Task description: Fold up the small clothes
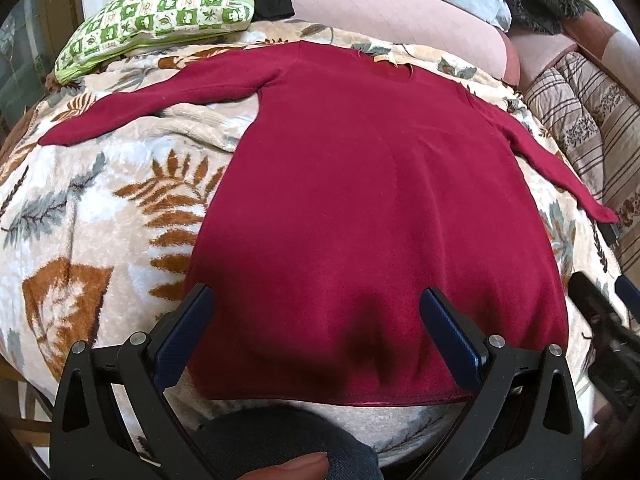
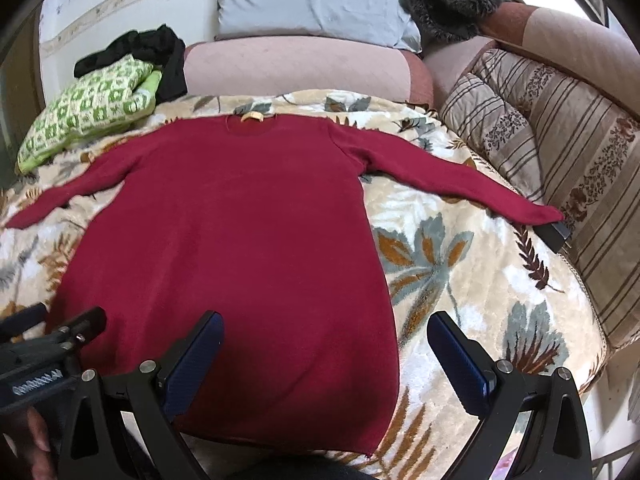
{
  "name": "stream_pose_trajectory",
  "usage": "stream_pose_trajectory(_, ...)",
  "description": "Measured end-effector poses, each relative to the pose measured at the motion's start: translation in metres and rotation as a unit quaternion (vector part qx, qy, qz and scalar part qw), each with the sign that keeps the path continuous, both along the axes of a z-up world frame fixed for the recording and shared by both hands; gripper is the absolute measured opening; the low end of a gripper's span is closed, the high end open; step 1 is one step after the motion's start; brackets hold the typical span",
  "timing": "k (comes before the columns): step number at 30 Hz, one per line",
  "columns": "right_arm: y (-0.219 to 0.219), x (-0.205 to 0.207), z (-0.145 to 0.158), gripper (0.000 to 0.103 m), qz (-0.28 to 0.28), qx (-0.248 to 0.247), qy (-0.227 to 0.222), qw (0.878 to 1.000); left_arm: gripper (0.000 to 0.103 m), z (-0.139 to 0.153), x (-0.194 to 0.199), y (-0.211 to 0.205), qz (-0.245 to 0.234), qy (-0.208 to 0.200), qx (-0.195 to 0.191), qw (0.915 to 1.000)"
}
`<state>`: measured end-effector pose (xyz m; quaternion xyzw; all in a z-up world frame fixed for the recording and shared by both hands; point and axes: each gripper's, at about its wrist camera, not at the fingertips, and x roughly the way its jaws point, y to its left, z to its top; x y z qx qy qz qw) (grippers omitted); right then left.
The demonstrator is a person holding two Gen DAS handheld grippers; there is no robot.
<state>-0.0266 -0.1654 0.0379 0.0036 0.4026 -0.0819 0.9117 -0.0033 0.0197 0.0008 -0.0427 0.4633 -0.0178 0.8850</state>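
Note:
A dark red long-sleeved sweater [image 1: 360, 184] lies flat on a leaf-patterned blanket [image 1: 92, 216], neck away from me, both sleeves spread out to the sides. It also shows in the right wrist view [image 2: 232, 248]. My left gripper [image 1: 316, 312] is open and empty, hovering over the sweater's bottom hem near its left corner. My right gripper [image 2: 324, 340] is open and empty over the hem's right corner. The right gripper's body shows at the right edge of the left wrist view [image 1: 600, 320].
A green-and-white patterned pillow [image 1: 160, 12] and black clothes [image 2: 160, 52] lie at the far left. A pink bolster [image 2: 296, 68], a grey pillow [image 2: 312, 0] and a striped quilt [image 2: 560, 152] border the blanket. A dark small object [image 2: 554, 234] lies by the right sleeve cuff.

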Motion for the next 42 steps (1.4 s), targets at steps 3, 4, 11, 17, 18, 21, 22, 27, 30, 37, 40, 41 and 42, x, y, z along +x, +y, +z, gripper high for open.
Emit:
stream_pose_trajectory(3, 0.007, -0.002, 0.014, 0.101, 0.007, 0.009, -0.008, 1.0, 0.103, 0.0, 0.0, 0.007, 0.006, 0.001, -0.022, 0.9997)
stream_pose_trajectory(4, 0.011, -0.004, 0.022, 0.101, 0.011, 0.014, -0.011, 1.0, 0.103, 0.0, 0.0, 0.011, 0.009, 0.002, -0.033, 0.9994)
stream_pose_trajectory(11, 0.047, -0.012, 0.047, 0.101, 0.051, 0.046, -0.04, 0.997, 0.103, 0.002, -0.002, 0.032, 0.022, 0.015, -0.093, 0.9953)
stream_pose_trajectory(17, 0.056, -0.009, 0.03, 0.101, 0.057, 0.046, -0.059, 0.996, 0.103, -0.001, 0.0, 0.059, 0.048, 0.044, -0.186, 0.9804)
stream_pose_trajectory(18, 0.052, -0.008, 0.026, 0.101, 0.053, 0.044, -0.059, 0.996, 0.103, 0.0, 0.001, 0.062, 0.053, 0.042, -0.202, 0.9771)
stream_pose_trajectory(21, 0.039, -0.007, 0.016, 0.101, 0.045, 0.049, -0.051, 0.996, 0.103, 0.0, 0.004, 0.058, 0.046, 0.046, -0.214, 0.9746)
stream_pose_trajectory(22, 0.035, -0.006, 0.013, 0.101, 0.04, 0.052, -0.049, 0.997, 0.103, 0.0, 0.006, 0.048, 0.027, 0.056, -0.196, 0.9785)
stream_pose_trajectory(27, 0.021, 0.0, 0.003, 0.101, 0.036, 0.062, -0.035, 0.997, 0.103, 0.031, 0.019, 0.042, -0.016, 0.001, -0.114, 0.9934)
stream_pose_trajectory(30, 0.02, 0.001, 0.0, 0.101, 0.039, 0.061, -0.033, 0.997, 0.103, 0.047, 0.042, 0.096, 0.018, -0.027, -0.131, 0.9908)
stream_pose_trajectory(37, 0.021, 0.009, -0.005, 0.101, 0.044, 0.06, -0.026, 0.997, 0.103, 0.045, 0.085, 0.268, 0.167, -0.028, -0.155, 0.9734)
stream_pose_trajectory(40, 0.028, 0.017, 0.003, 0.101, 0.07, 0.064, -0.044, 0.994, 0.102, 0.03, 0.093, 0.337, 0.227, -0.021, -0.209, 0.951)
stream_pose_trajectory(41, 0.03, 0.021, 0.006, 0.101, 0.076, 0.065, -0.055, 0.993, 0.102, 0.024, 0.096, 0.354, 0.243, -0.018, -0.233, 0.9416)
stream_pose_trajectory(42, 0.033, 0.025, 0.009, 0.101, 0.082, 0.064, -0.064, 0.992, 0.102, 0.02, 0.096, 0.367, 0.252, -0.021, -0.256, 0.933)
